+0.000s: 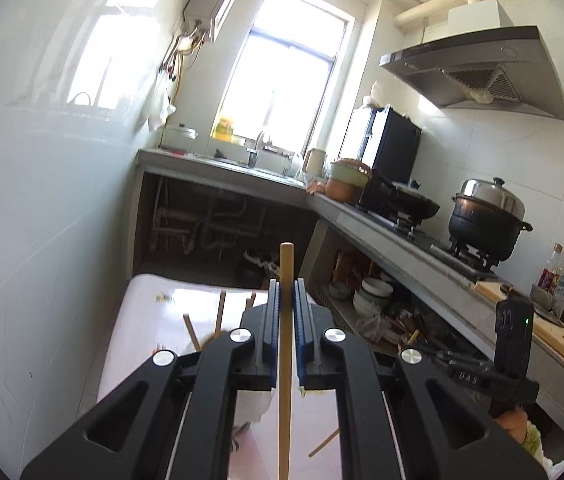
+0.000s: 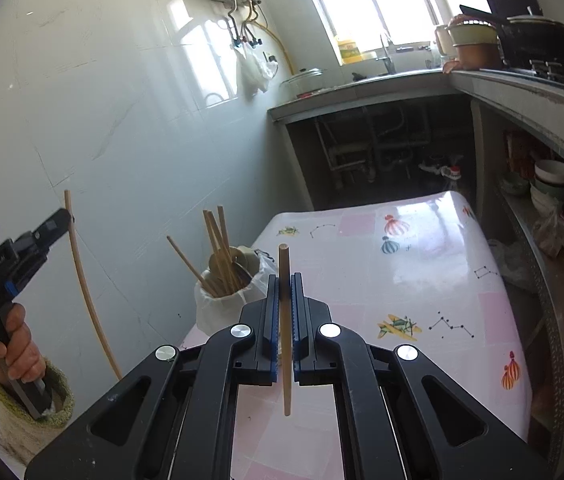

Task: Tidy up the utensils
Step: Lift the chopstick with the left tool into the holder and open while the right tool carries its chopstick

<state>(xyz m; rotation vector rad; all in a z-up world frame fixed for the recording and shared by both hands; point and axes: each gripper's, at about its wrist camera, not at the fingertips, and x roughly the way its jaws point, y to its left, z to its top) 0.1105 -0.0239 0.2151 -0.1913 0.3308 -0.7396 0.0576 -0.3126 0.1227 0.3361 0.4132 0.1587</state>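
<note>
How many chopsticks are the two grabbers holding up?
2. One chopstick is pinched upright in the left gripper. The other chopstick is pinched in the right gripper. More sticks stand in the holder.

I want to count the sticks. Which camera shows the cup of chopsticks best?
The right wrist view: the cup stands in full sight at the table's left edge, wrapped in white plastic, sticks fanning out. In the left wrist view the left tool hides it; only a few stick tips poke up.
</note>
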